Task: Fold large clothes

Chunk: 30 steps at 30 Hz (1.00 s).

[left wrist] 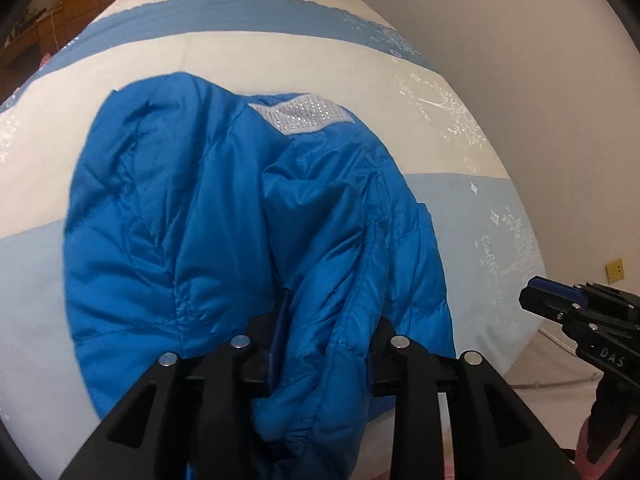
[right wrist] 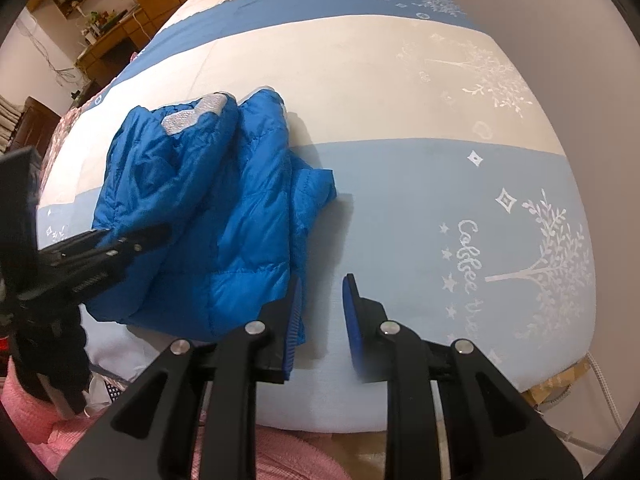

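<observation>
A blue puffer jacket (left wrist: pixel 224 232) with a silver sparkly collar band (left wrist: pixel 300 118) lies bunched on the bed. My left gripper (left wrist: pixel 324 344) is shut on a thick fold of the jacket at its near edge; the fabric fills the gap between the fingers. In the right wrist view the jacket (right wrist: pixel 208 208) lies at the left, and the left gripper (right wrist: pixel 136 240) shows over it. My right gripper (right wrist: pixel 322 312) is open and empty, just right of the jacket's near corner, above the bedspread. It also shows at the right edge of the left wrist view (left wrist: pixel 560 300).
The bed (right wrist: pixel 420 168) has a bedspread with blue and cream bands and white tree prints. A white wall (left wrist: pixel 540 80) runs along the right. Wooden shelves and furniture (right wrist: pixel 104 20) stand at the far left. Pink fabric (right wrist: pixel 36 420) lies at the near edge.
</observation>
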Tool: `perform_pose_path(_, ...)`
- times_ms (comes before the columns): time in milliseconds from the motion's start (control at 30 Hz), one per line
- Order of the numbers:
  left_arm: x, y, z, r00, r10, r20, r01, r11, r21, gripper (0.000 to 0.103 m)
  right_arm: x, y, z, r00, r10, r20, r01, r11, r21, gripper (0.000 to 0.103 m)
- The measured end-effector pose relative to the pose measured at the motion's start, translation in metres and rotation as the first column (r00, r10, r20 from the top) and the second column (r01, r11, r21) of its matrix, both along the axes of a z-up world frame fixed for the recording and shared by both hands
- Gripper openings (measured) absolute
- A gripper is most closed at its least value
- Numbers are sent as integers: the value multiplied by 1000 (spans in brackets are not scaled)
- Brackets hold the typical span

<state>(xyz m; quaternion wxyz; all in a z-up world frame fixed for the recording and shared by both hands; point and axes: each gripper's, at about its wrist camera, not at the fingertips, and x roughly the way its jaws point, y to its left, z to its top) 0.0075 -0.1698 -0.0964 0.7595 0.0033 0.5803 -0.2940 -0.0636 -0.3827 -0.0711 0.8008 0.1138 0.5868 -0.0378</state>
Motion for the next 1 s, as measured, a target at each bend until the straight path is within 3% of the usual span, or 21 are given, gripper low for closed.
perform_pose_path(67,-3,4,5,1000,0,-4,0,999,-35,36,4,1,0,1000,6,3,-6,1000,8,22)
perform_pose_path(133,-6,14,18,1000,-9,-28,7,996,-88,42,9,2,4,1000,12,15,-13,1000,28,32)
perform_pose_path(167,-9,23,30,999,-12,-46,5,991,-136,47,12,3,6,1000,19,23,-20,999,40,38)
perform_pose_path(267,-15,48,62,997,-23,-73,2,961,-276,51,22,12,18,997,54,53,-57,997,51,40)
perform_pose_path(300,-17,63,75,998,-9,-66,-11,953,-303,52,25,16,21,996,66,61,-69,996,55,47)
perform_pose_path(367,-16,83,89,999,49,-20,-53,964,-262,52,34,27,27,993,91,74,-98,991,87,62)
perform_pose_path(433,-6,106,91,988,134,71,-129,988,-82,52,42,38,29,990,115,78,-124,986,116,67)
perform_pose_path(500,2,119,84,975,182,130,-190,980,55,52,52,50,26,989,135,60,-142,978,150,75)
perform_pose_path(567,10,127,69,971,193,138,-213,965,153,51,62,61,21,990,140,36,-144,969,200,76)
perform_pose_path(733,14,126,36,976,183,118,-206,951,229,51,87,81,2,992,121,-35,-108,962,252,81)
perform_pose_path(900,16,128,28,979,170,111,-190,959,211,51,107,91,-21,990,92,-110,-59,961,271,81)
perform_pose_path(933,17,129,28,979,171,111,-191,960,206,51,112,97,-26,988,98,-118,-64,963,263,80)
perform_pose_path(1000,21,131,26,980,173,102,-190,963,193,51,120,106,-34,985,105,-136,-71,968,239,61)
